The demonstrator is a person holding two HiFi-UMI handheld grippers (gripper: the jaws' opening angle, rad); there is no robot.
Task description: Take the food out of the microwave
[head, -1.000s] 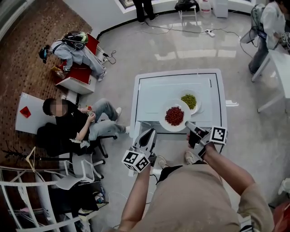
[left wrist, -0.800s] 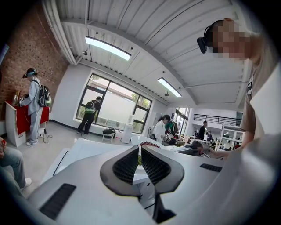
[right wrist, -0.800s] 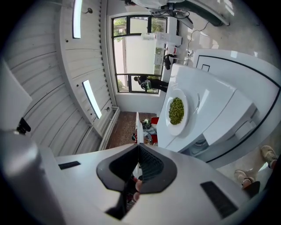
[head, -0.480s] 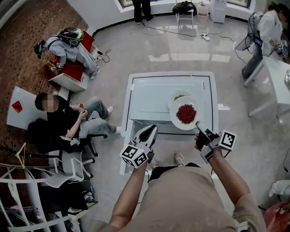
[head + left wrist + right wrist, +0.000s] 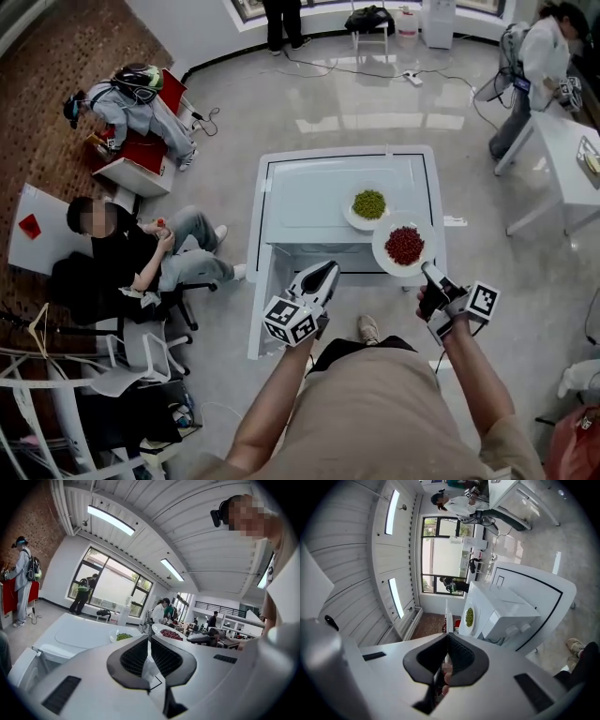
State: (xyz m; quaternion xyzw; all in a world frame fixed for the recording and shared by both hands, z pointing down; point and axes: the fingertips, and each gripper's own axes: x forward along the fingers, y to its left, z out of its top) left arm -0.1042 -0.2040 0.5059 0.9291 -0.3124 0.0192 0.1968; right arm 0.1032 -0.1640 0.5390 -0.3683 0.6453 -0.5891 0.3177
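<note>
White plate of red food (image 5: 404, 246) is clamped by its rim in the right gripper (image 5: 427, 273) and held level, I think so nothing spills, just off the front right corner of the microwave (image 5: 309, 202). The left gripper (image 5: 322, 275) is closed and empty. The plate of green food (image 5: 368, 204) stands near on the microwave top, probably no obstacle.

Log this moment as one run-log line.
right gripper: shut on plate of red beans rim | left gripper: shut, empty | plate of green peas: on microwave top
</note>
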